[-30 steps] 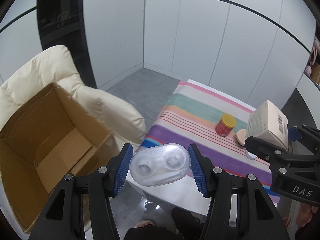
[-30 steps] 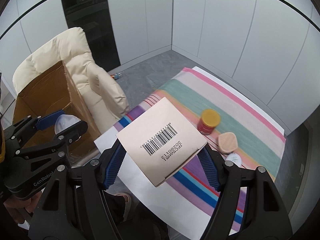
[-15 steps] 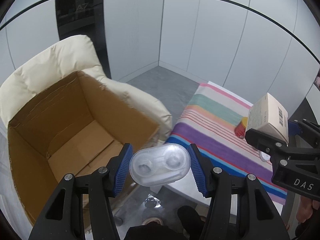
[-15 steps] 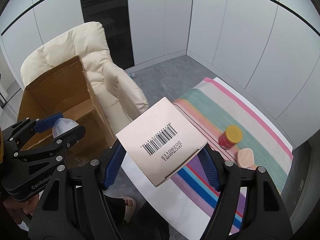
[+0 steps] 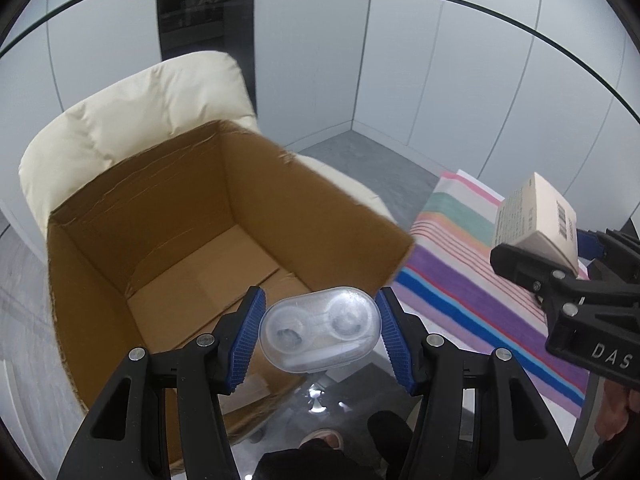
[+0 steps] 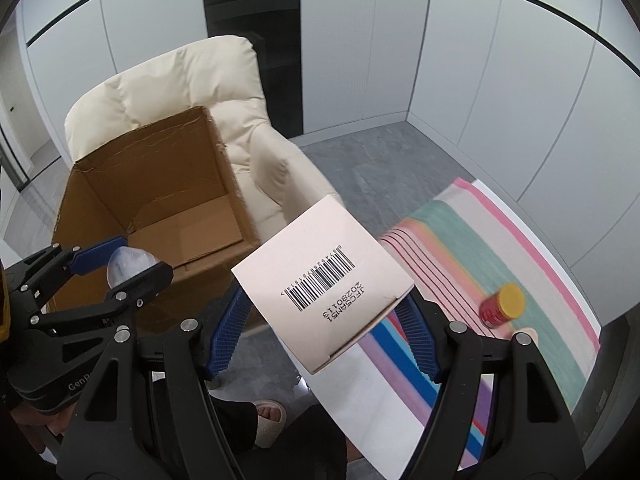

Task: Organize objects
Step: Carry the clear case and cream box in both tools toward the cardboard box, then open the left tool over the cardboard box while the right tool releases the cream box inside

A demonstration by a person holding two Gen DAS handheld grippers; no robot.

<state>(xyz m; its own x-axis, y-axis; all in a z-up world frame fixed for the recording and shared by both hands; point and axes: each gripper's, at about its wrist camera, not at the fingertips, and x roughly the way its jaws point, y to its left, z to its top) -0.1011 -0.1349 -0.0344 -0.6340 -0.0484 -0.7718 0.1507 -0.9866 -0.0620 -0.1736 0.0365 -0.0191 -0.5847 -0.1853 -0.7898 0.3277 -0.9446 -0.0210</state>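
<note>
Carrying both loads: left gripper [image 5: 320,334] clamps the clear case [image 5: 319,334] over the cardboard box's [image 5: 120,264] near edge; right gripper [image 6: 322,316] pinches the barcoded carton [image 6: 320,288]; box looks empty, red jar [image 6: 500,305] waits on the striped cloth [image 6: 460,232].

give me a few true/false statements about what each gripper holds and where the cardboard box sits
1. The left gripper holds a clear plastic case. True.
2. The right gripper is open. False: its fingers clamp a pale carton with a barcode.
3. The cardboard box sits on the cream armchair. True.
4. The cardboard box already holds the red jar. False: the red jar stands on the striped cloth.
</note>
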